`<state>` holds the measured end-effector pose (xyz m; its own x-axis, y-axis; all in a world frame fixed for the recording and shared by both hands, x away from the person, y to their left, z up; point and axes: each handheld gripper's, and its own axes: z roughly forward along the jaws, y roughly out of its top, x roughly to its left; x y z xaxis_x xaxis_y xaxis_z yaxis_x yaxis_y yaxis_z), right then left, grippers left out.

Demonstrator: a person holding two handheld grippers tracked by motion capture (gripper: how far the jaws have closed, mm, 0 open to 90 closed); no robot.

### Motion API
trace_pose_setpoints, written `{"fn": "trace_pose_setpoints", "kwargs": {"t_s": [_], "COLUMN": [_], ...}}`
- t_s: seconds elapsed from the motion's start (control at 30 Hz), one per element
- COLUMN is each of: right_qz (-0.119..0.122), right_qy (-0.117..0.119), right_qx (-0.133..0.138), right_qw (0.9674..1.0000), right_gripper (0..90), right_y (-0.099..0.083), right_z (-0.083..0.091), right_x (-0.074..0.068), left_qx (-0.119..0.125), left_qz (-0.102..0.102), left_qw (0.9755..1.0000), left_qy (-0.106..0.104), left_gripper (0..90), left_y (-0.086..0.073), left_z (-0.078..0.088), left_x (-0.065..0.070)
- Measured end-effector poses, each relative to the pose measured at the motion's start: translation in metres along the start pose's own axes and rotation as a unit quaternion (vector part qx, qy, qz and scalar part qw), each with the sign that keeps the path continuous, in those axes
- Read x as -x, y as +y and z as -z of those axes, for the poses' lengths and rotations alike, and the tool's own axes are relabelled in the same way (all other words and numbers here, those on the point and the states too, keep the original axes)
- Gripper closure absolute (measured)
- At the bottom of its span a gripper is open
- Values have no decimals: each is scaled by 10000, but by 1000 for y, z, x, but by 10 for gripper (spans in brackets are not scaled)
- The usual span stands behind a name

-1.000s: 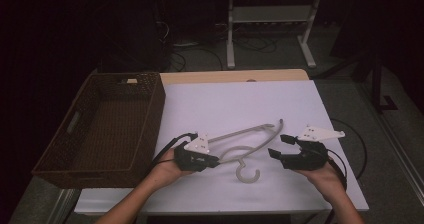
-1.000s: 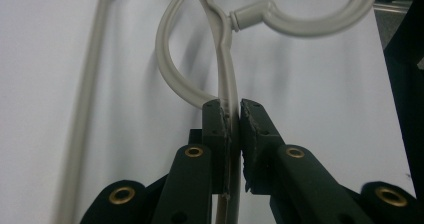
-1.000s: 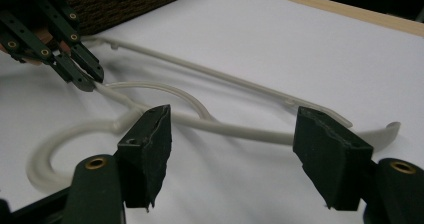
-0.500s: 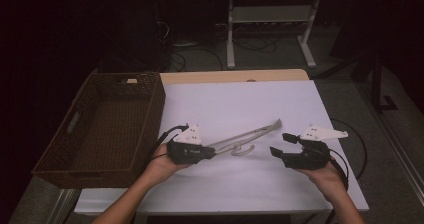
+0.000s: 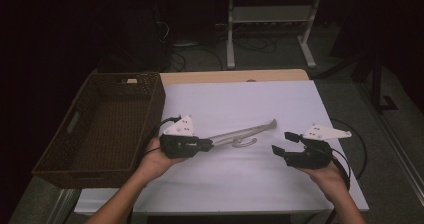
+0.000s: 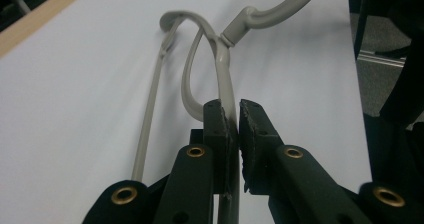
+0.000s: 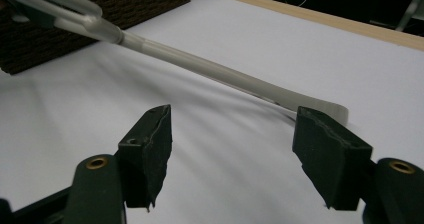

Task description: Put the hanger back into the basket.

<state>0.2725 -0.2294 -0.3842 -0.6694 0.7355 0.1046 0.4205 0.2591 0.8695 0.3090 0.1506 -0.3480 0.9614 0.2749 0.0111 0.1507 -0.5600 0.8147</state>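
Note:
A pale grey plastic clothes hanger [image 5: 245, 132] is turned on edge over the white sheet [image 5: 250, 99], with its hook [image 5: 245, 143] hanging below it. My left gripper [image 5: 209, 144] is shut on one end of the hanger. In the left gripper view the jaws [image 6: 231, 109] pinch a thin bar of the hanger [image 6: 222, 69], and the hook curves off at the top. My right gripper [image 5: 283, 143] is open to the right of the hook and apart from it. In the right gripper view its jaws [image 7: 232, 129] stand wide with nothing between them, and a hanger arm [image 7: 200, 66] crosses ahead.
A brown wicker basket [image 5: 150, 99] stands at the table's left side, and its wall shows in the right gripper view [image 7: 100, 14]. The table's wooden far edge [image 5: 235, 76] borders the sheet. A metal stand [image 5: 270, 14] and cables lie on the dark floor beyond.
My left gripper has risen with the hanger, which went from lying flat to standing on edge, hook lifted off the sheet. The right gripper has stayed in place.

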Motion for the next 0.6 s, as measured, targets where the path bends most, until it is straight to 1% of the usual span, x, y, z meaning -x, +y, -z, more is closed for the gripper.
{"fn": "trace_pose_setpoints", "kwargs": {"t_s": [0.07, 0.23, 0.3, 0.37, 0.5, 0.6], "right_qz": [3, 3, 5, 1, -26, -2], "right_qy": [-3, -25, -37, -47, -54, -54], "right_qx": [34, 81, 114, 129, 145, 165], "right_qw": [10000, 10000, 9999, 9999, 9999, 9998], "right_gripper": [312, 312, 312, 312, 312, 312], "right_y": [0, 1, 1, 1, 1, 2], "right_z": [1, 2, 3, 4, 4, 4], "right_x": [0, 1, 2, 2, 3, 3], "left_qx": [4, 202, 235, 291, 403, 510], "left_qz": [-60, -50, -39, -42, 41, 79], "left_qw": [10000, 9996, 9994, 9990, 9984, 9974], "left_qy": [59, 203, 236, 335, 394, 493], "left_gripper": [836, 836, 836, 835, 835, 835], "left_y": [6, 20, 23, 29, 36, 39], "left_z": [6, 25, 31, 40, 59, 75], "left_x": [0, -4, -6, -8, -13, -18]}}
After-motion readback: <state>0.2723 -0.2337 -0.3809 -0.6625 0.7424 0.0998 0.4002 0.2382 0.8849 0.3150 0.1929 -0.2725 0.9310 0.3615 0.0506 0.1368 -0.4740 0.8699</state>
